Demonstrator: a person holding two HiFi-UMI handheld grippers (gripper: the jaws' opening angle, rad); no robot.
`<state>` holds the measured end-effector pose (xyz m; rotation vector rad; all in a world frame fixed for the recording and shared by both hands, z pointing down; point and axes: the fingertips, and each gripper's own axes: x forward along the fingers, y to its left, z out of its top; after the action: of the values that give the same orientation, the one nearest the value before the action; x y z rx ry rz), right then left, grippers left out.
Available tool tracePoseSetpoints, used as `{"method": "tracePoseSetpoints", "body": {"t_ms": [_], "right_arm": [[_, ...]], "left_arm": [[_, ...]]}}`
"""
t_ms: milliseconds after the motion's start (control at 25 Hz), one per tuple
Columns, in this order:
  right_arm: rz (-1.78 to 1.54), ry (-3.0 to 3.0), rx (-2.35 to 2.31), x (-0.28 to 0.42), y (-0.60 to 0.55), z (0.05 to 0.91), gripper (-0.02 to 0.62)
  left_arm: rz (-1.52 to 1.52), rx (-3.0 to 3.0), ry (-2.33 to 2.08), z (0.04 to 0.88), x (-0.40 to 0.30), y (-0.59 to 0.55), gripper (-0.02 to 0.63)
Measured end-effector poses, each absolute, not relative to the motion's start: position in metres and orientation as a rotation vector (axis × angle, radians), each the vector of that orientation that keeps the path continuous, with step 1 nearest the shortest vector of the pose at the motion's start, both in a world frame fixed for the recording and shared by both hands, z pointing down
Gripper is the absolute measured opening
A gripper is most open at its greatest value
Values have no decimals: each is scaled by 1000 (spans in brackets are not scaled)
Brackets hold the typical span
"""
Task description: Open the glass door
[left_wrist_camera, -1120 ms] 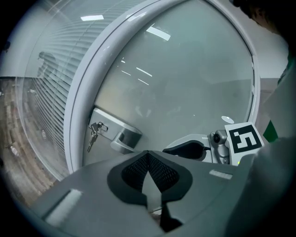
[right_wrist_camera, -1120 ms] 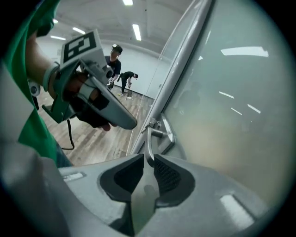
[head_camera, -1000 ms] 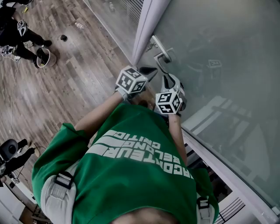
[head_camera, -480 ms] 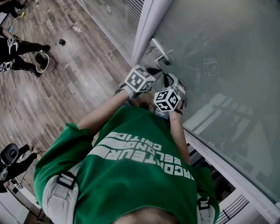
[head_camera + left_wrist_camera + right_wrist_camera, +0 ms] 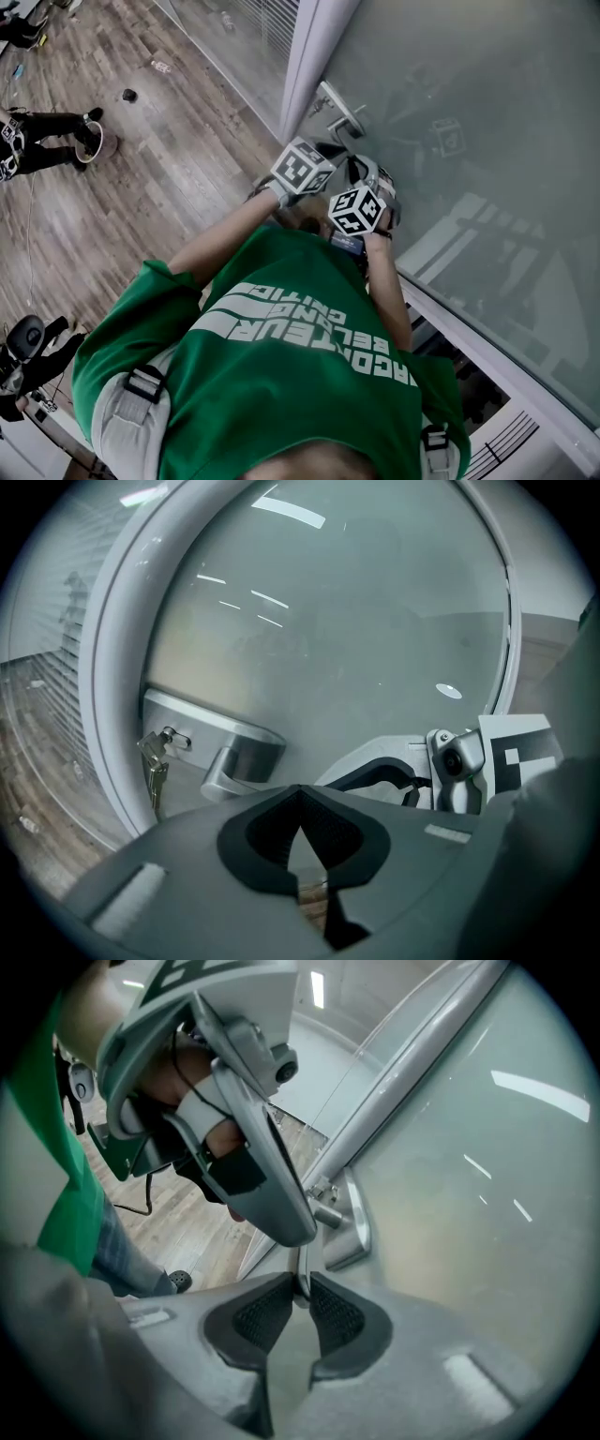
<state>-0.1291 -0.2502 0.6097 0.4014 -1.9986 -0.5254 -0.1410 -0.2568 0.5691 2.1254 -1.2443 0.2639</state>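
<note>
The frosted glass door (image 5: 469, 112) fills the right side of the head view, with its metal handle (image 5: 343, 120) near the white frame (image 5: 309, 56). My right gripper (image 5: 302, 1286) is shut on the thin end of the handle lever (image 5: 300, 1265), below the handle plate (image 5: 354, 1227). My left gripper (image 5: 300, 803) is shut with nothing in it. It hovers just in front of the lever (image 5: 239, 761) and the key (image 5: 153, 766) hanging from the lock. In the head view both grippers, left (image 5: 326, 152) and right (image 5: 361, 173), crowd close together at the handle.
Wood floor (image 5: 141, 187) stretches to the left. Another person (image 5: 42, 131) stands far left beside a round bowl (image 5: 97, 145). Black gear (image 5: 28, 352) lies at the lower left. A white sill (image 5: 487, 375) runs along the door's foot.
Both grippers have crept slightly up toward the handle. The person at the far left has shifted further out of view.
</note>
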Motion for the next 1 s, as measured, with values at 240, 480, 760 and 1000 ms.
{"method": "tracePoseSetpoints", "body": {"t_ms": [240, 480, 760, 1000], "right_arm": [[-469, -2004, 392, -128, -252, 611, 46], [-372, -2050, 379, -132, -253, 627, 43], [-347, -2049, 345, -143, -257, 648, 41], [-310, -2073, 330, -143, -256, 653, 43]], "left_arm": [[275, 2118, -1238, 574, -134, -261, 15], [270, 2100, -1247, 576, -139, -257, 15], [254, 2071, -1275, 580, -152, -256, 15], [243, 2052, -1300, 573, -158, -247, 15]]}}
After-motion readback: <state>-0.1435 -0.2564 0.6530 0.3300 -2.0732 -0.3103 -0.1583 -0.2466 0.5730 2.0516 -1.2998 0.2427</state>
